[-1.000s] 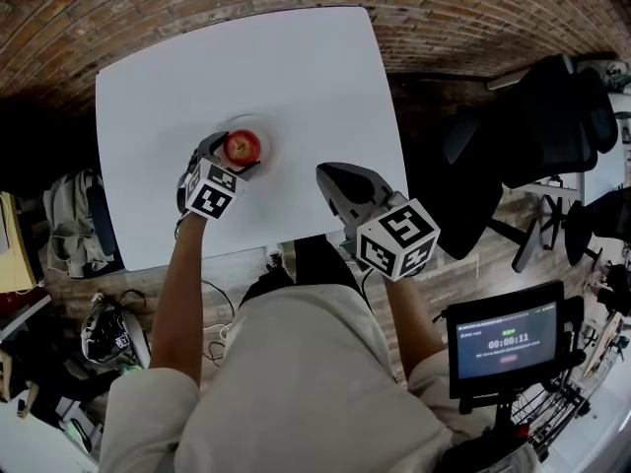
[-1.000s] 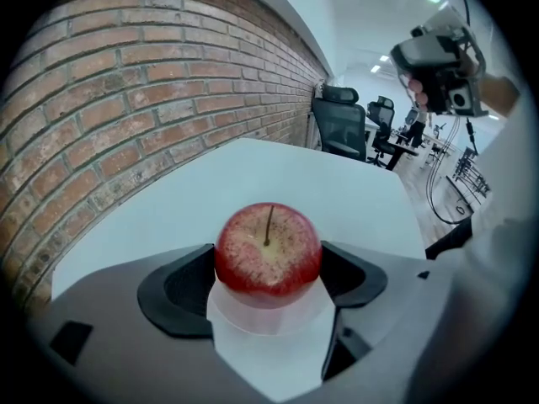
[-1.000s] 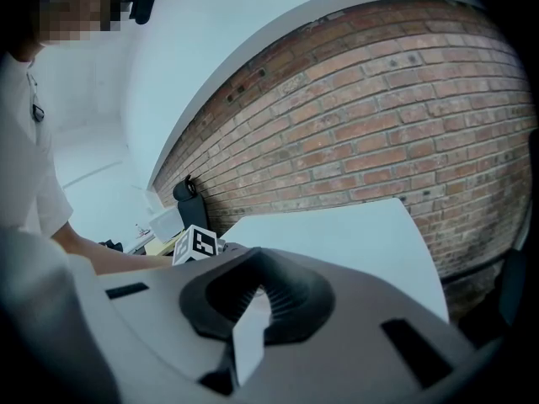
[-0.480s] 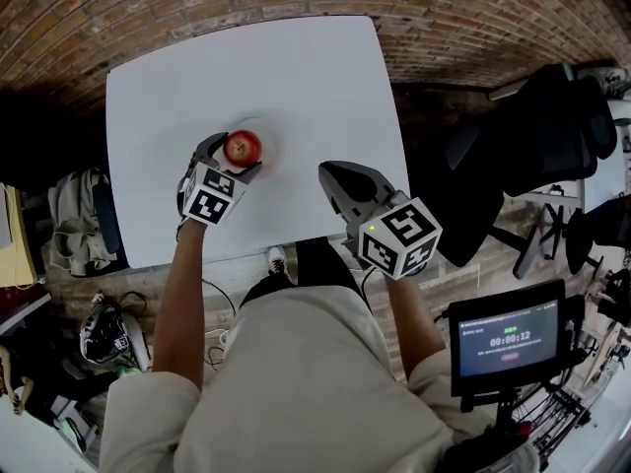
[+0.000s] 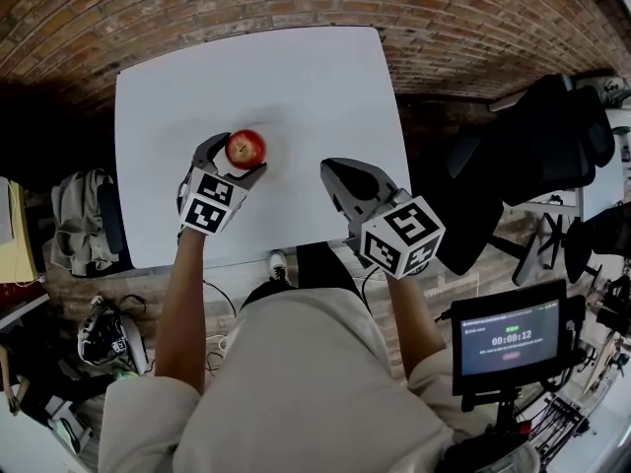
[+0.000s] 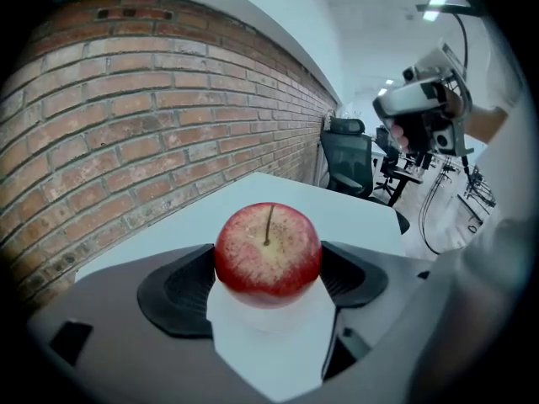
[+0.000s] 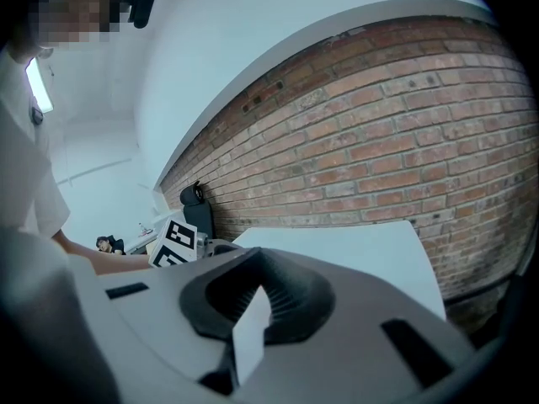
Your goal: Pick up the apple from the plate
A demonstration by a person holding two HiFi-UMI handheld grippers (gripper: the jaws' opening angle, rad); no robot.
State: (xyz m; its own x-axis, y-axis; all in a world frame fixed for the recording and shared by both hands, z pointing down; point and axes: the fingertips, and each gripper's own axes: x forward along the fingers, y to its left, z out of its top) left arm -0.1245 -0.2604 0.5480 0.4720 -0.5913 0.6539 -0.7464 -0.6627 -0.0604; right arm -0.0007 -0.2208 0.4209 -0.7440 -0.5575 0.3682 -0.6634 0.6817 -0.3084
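In the head view, the left claw (image 5: 241, 156) was closed around the red apple (image 5: 245, 148) above the white table (image 5: 296, 77), toward its left front. The plate could not be told apart from the white surface there. The right claw (image 5: 333, 173) hovered over the table to the apple's right, clear of it. In the left gripper view, the dark pads (image 6: 177, 289) pressed both sides of the apple, its stem upright. In the right gripper view, the jaws stood practically together, gripping nothing.
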